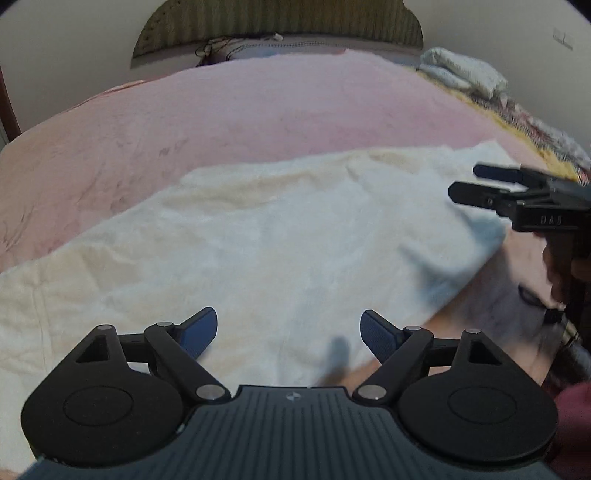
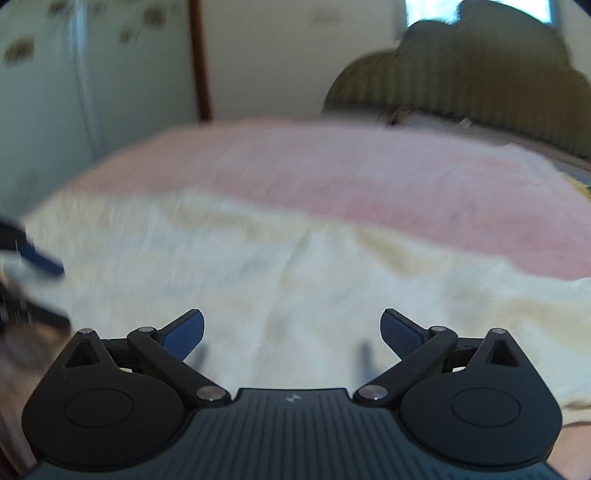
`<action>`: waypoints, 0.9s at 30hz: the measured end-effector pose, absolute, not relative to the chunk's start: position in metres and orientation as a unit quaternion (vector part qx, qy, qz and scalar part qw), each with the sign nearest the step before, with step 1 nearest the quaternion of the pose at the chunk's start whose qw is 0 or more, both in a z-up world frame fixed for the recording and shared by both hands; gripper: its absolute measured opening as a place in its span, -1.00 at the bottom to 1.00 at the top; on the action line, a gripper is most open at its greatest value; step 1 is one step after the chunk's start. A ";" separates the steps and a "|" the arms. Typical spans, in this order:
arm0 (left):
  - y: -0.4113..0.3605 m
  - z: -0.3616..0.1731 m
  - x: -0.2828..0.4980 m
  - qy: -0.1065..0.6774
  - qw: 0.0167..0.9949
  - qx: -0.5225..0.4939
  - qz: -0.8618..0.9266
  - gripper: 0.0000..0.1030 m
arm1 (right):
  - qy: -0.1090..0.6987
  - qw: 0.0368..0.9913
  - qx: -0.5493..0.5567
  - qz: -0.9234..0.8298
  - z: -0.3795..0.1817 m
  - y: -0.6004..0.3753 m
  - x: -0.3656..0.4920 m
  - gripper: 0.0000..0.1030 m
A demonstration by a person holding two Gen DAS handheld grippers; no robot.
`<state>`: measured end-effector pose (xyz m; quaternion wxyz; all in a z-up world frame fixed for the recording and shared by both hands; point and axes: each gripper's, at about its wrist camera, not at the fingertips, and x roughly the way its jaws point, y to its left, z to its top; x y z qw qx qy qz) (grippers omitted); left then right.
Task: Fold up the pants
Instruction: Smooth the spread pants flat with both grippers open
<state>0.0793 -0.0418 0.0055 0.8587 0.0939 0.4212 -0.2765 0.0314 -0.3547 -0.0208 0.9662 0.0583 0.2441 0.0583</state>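
The cream-white fleecy pants [image 1: 266, 236] lie spread flat across the pink bed cover, running from lower left to upper right in the left wrist view. My left gripper [image 1: 289, 330] hovers over their near edge, jaws wide apart and nothing between the blue pads. In that same view my right gripper [image 1: 466, 181] shows at the right edge, over the pants' far right end, with a gap between its black fingers. Seen from the right wrist view, the right gripper [image 2: 291, 332] stands open above the blurred pants [image 2: 258, 280], holding nothing. A blue fingertip [image 2: 42, 264] of the left gripper pokes in at the left.
A pink bed cover [image 1: 229, 118] lies under the pants. An olive padded headboard [image 1: 280, 26] stands at the back, with folded pale towels [image 1: 461, 72] at the bed's right edge. A hand [image 1: 557, 273] grips the right tool. A white cabinet [image 2: 74, 74] stands beyond the bed.
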 end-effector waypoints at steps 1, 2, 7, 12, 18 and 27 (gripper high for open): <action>-0.047 0.012 0.087 0.414 0.862 0.078 -0.282 0.70 | 0.234 0.966 0.091 0.057 -0.018 -0.367 0.036 1.00; -0.052 0.019 0.095 0.404 0.866 0.067 -0.288 0.70 | 0.245 0.960 0.118 0.063 -0.020 -0.375 0.043 1.00; -0.093 0.039 0.135 0.311 0.857 0.129 -0.391 0.77 | 0.319 0.932 0.165 0.048 -0.041 -0.394 0.075 1.00; -0.135 0.035 0.186 0.348 0.790 0.175 -0.473 0.76 | 0.334 0.935 0.101 0.057 -0.049 -0.382 0.074 1.00; -0.190 0.006 0.204 0.303 0.715 0.350 -0.524 0.66 | 0.330 0.939 0.062 0.077 -0.049 -0.378 0.076 1.00; -0.224 -0.049 0.206 0.285 0.648 0.429 -0.561 0.18 | 0.278 0.952 -0.072 0.105 -0.019 -0.403 0.108 1.00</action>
